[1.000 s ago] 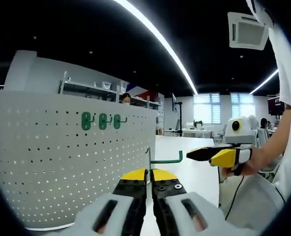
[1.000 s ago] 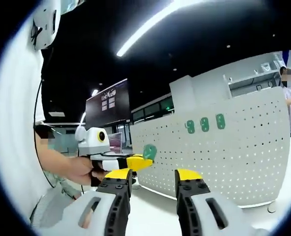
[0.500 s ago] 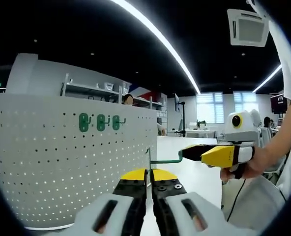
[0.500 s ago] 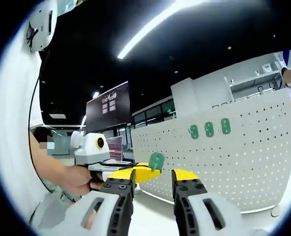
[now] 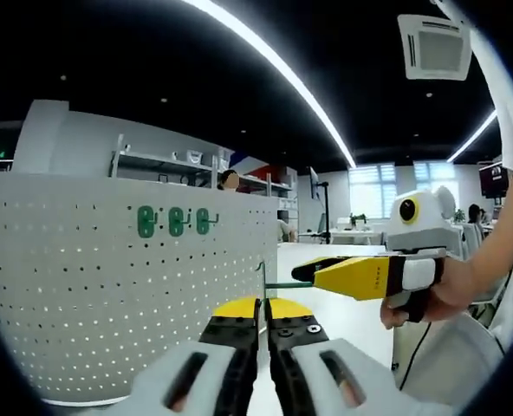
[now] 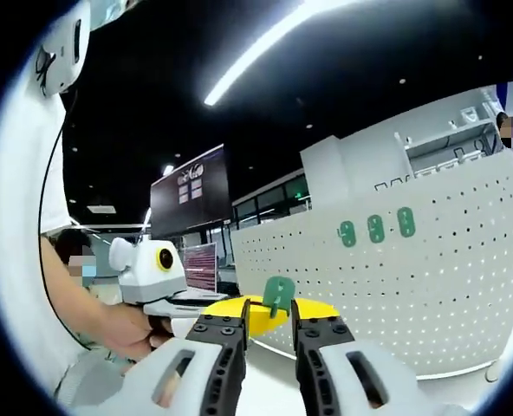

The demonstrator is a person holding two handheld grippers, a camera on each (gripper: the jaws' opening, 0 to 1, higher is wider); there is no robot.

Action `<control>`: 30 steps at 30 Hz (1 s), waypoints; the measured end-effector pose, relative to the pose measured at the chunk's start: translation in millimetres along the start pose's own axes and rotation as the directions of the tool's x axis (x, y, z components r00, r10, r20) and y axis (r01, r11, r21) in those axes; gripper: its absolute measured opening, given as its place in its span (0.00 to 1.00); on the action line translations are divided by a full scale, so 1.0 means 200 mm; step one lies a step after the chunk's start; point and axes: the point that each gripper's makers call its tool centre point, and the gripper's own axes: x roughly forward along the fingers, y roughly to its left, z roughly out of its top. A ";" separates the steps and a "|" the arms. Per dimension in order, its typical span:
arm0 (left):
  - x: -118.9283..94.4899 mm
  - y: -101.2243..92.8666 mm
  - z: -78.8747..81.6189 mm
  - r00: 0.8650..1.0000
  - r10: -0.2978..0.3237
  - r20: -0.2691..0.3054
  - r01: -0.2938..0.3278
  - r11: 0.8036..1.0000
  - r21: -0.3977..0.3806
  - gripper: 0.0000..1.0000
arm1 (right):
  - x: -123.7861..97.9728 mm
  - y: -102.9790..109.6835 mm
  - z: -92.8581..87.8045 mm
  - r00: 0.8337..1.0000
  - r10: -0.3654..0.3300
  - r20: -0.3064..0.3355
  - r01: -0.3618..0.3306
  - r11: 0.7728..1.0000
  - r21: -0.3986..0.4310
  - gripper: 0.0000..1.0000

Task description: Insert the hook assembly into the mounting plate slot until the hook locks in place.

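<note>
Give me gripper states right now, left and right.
Left gripper: shut on the green hook.
Right gripper: fingers narrowed around the green hook's plate, a gap showing; grip on it cannot be told.

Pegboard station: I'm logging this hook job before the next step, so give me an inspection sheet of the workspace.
Surface: white table, bare where visible.
Job's things: green hook clamped upright in left gripper; its green plate sits between right gripper jaws. White pegboard carries three mounted green hooks.
Clutter: nothing seen.
Grippers: left shut on hook; right narrowly parted around plate, contact unclear.
Cables: dark cable below person's hand.
Surroundings: ceiling light strip, shelves, windows.
</note>
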 end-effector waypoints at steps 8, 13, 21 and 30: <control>0.01 -0.02 0.01 1.000 -0.002 0.012 0.002 1.000 -0.003 0.02 | 0.01 -0.01 -0.01 1.000 -0.010 -0.007 0.010 1.000 0.008 0.13; 0.01 -0.03 0.02 1.000 -0.002 0.016 0.002 1.000 -0.009 0.02 | 0.03 -0.03 -0.01 0.999 -0.034 -0.008 0.035 0.999 0.042 0.10; 0.01 -0.05 0.01 1.000 -0.008 0.016 0.009 1.000 -0.009 0.01 | 0.04 -0.03 -0.03 0.998 -0.063 -0.010 0.064 0.997 0.052 0.04; 0.01 -0.05 0.01 1.000 -0.004 0.015 0.004 1.000 -0.008 0.01 | 0.04 -0.03 -0.03 0.997 -0.081 -0.001 0.081 0.994 0.070 0.03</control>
